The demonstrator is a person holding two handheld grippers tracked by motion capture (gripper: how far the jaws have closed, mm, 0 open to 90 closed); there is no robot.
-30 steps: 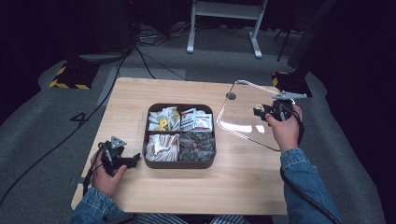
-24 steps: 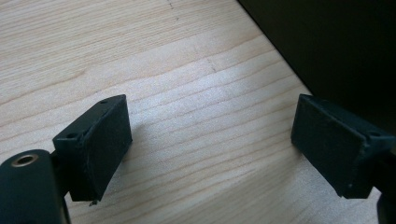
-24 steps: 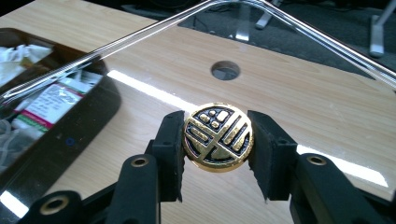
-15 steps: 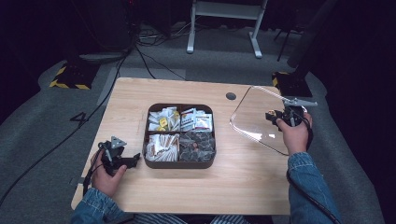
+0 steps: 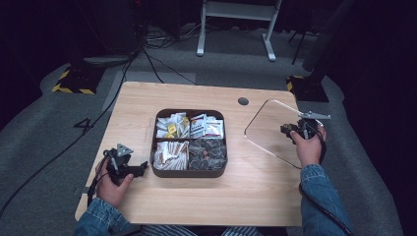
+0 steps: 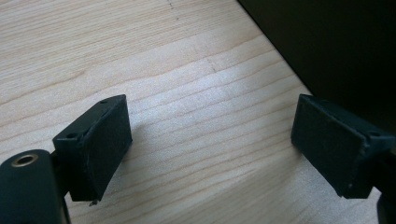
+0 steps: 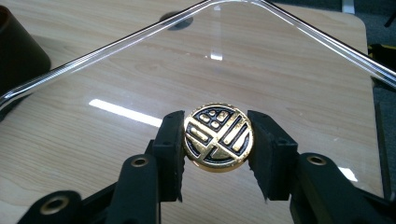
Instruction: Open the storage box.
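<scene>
A clear, rounded-square lid (image 5: 268, 129) with a gold and black knob (image 7: 218, 137) hangs low over the table's right side. My right gripper (image 5: 290, 129) is shut on that knob, one pad on each side (image 7: 218, 140). The lid's glass (image 7: 280, 70) spreads out ahead of the jaws. The dark brown four-compartment tray (image 5: 189, 173) stands uncovered mid-table, holding packets and dark pieces. My left gripper (image 5: 140, 167) rests on the wood just left of the tray, open with nothing between its pads (image 6: 210, 149). The tray's dark wall (image 6: 336, 46) stands close by it.
A round cable hole (image 5: 243, 101) lies in the tabletop behind the lid. The lid's right corner reaches out near the table's right edge (image 5: 299, 162). Cables and a white metal frame (image 5: 236, 10) are on the floor beyond the table.
My right gripper has carried the lid to the right and downward, away from the tray. The left gripper has stayed where it was.
</scene>
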